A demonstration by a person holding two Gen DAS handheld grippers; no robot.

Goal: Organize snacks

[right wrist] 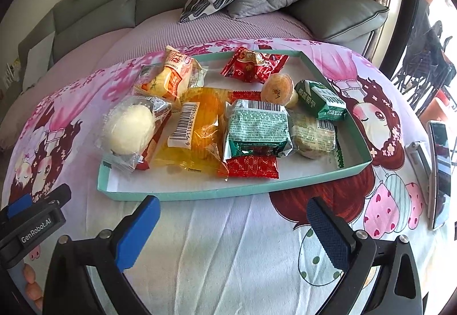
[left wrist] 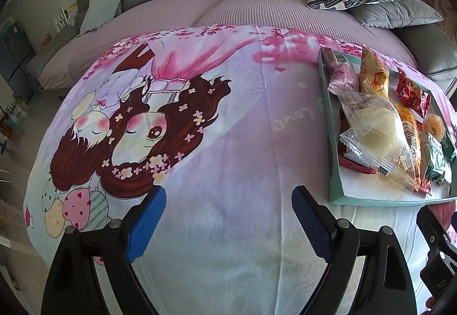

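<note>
Both claws (left wrist: 228,218) (right wrist: 234,229) gape empty before the teal tray (right wrist: 200,195) heaped with wrapped snacks (right wrist: 257,129).

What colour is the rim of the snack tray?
Teal, or pale green-blue, around a white floor; the tray shows best in the right wrist view.

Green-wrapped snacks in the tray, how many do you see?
2. The larger green-wrapped snack lies mid-tray with its barcode up; the small green packet sits toward the tray's right side. Others may be hidden under the pile.

Both wrist cams down-angled, shared tray (left wrist: 332,126)
</note>
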